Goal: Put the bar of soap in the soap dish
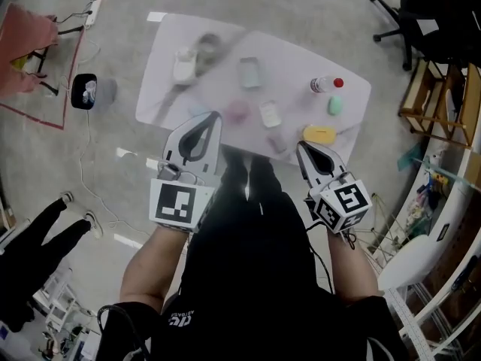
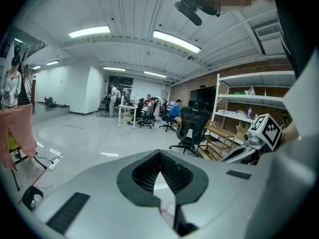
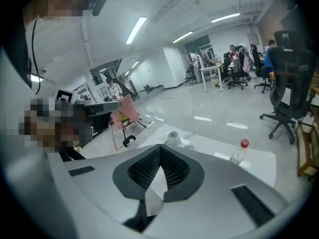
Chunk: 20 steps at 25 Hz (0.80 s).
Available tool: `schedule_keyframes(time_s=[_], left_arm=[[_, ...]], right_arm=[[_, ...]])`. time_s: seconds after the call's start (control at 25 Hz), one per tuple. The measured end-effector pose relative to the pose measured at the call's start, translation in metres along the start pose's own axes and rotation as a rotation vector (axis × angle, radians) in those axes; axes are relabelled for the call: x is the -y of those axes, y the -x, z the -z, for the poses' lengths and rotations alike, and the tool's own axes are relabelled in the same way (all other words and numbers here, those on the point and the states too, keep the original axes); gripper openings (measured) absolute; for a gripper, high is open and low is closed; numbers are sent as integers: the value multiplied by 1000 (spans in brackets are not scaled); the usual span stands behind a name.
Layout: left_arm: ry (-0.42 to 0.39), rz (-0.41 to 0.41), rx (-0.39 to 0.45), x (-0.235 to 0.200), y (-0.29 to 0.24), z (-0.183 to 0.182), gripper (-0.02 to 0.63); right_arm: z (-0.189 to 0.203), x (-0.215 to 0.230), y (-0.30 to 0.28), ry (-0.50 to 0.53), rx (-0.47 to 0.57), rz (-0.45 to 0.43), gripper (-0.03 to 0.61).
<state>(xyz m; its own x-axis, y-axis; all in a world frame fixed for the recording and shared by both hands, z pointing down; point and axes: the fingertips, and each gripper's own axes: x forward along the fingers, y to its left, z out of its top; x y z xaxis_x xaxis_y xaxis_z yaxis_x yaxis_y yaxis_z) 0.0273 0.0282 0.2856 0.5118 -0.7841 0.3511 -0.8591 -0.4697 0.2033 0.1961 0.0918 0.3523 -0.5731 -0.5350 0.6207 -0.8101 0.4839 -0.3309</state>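
On the white table (image 1: 165,100) in the head view lie a pale teal rectangular dish (image 1: 250,72), a whitish bar (image 1: 270,113), a green oval piece (image 1: 335,105), a yellow piece (image 1: 319,134) and two pink items (image 1: 237,111); I cannot tell which one is the soap. My left gripper (image 1: 213,117) hangs above the table's near edge, shut and empty. My right gripper (image 1: 301,147) is over the near right part, close to the yellow piece, also shut with nothing held. The jaw tips meet in the left gripper view (image 2: 160,153) and in the right gripper view (image 3: 160,146).
A clear bottle with a red cap (image 1: 325,85) lies at the table's right; it also shows in the right gripper view (image 3: 239,152). A blurred white and grey object (image 1: 192,59) sits far left. Office chairs (image 1: 398,17), wooden shelving (image 1: 443,89), floor cables and a bystander's legs (image 1: 37,232) surround the table.
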Motion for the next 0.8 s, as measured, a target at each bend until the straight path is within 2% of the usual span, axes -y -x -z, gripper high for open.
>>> schedule_keyframes(time_s=[0.2, 0.36, 0.48, 0.6, 0.8], left_arm=[[17, -8, -67, -5, -18, 32, 11], [43, 2, -103, -7, -27, 56, 11], [42, 12, -139, -3, -30, 69, 11], [59, 20, -135, -1, -32, 72, 11], [59, 32, -173, 2, -38, 89, 11]], right_arm=[[13, 15, -20, -56, 4, -8, 11], [29, 26, -36, -47, -28, -3, 11], [52, 38, -47, -22, -70, 14, 11], [79, 50, -60, -14, -119, 25, 11], [119, 63, -82, 2, -201, 16, 11]])
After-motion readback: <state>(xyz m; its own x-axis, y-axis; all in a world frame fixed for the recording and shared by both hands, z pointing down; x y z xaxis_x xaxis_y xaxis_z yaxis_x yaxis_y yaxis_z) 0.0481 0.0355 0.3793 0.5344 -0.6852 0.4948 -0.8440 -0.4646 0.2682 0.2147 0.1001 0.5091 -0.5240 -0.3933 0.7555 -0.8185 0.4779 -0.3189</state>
